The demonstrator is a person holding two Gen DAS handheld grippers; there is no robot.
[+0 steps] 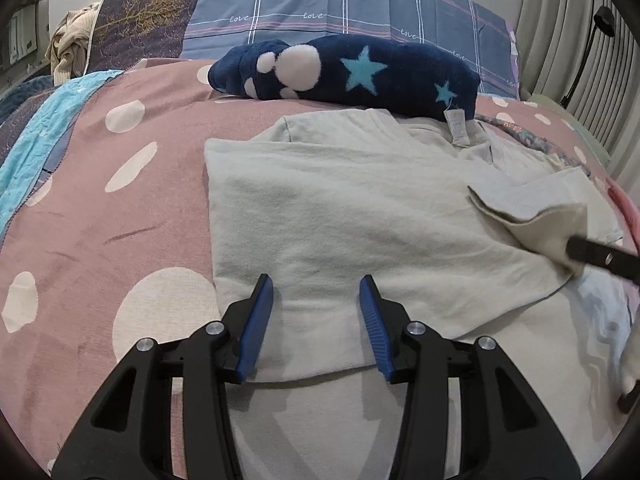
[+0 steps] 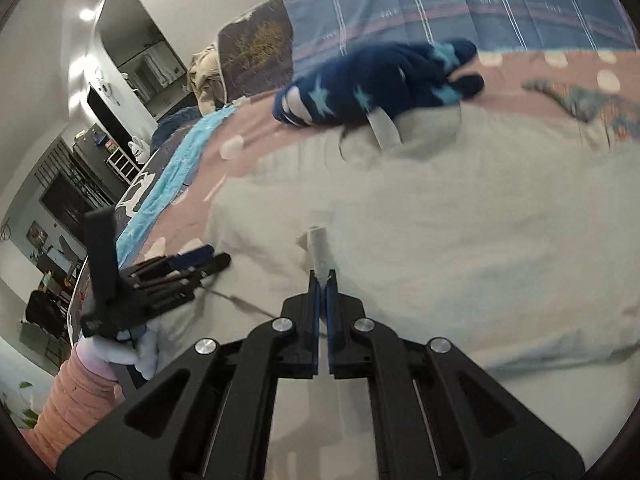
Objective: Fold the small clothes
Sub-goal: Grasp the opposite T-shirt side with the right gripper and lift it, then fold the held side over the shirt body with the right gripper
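Observation:
A pale grey-green garment (image 1: 352, 216) lies spread flat on the bed. My left gripper (image 1: 317, 296) stands open above its near left part, and its blue pads (image 1: 260, 320) touch no cloth. At the right edge of the left wrist view my right gripper (image 1: 571, 249) is shut on a lifted flap of the garment (image 1: 536, 212), folded over toward the middle. The right wrist view is blurred. In it the right gripper (image 2: 322, 280) has its jaws together with a strip of the pale cloth (image 2: 318, 246) sticking out past the tips. The left gripper (image 2: 208, 258) is at the left.
A navy fleece item with turquoise stars and a white paw print (image 1: 348, 72) lies on the garment's far edge. The bedspread is pink with white dots (image 1: 100, 200). A turquoise blanket (image 1: 40, 128) lies left, and plaid pillows (image 1: 340, 0) behind. A pink sleeve (image 2: 76, 392) holds the left gripper.

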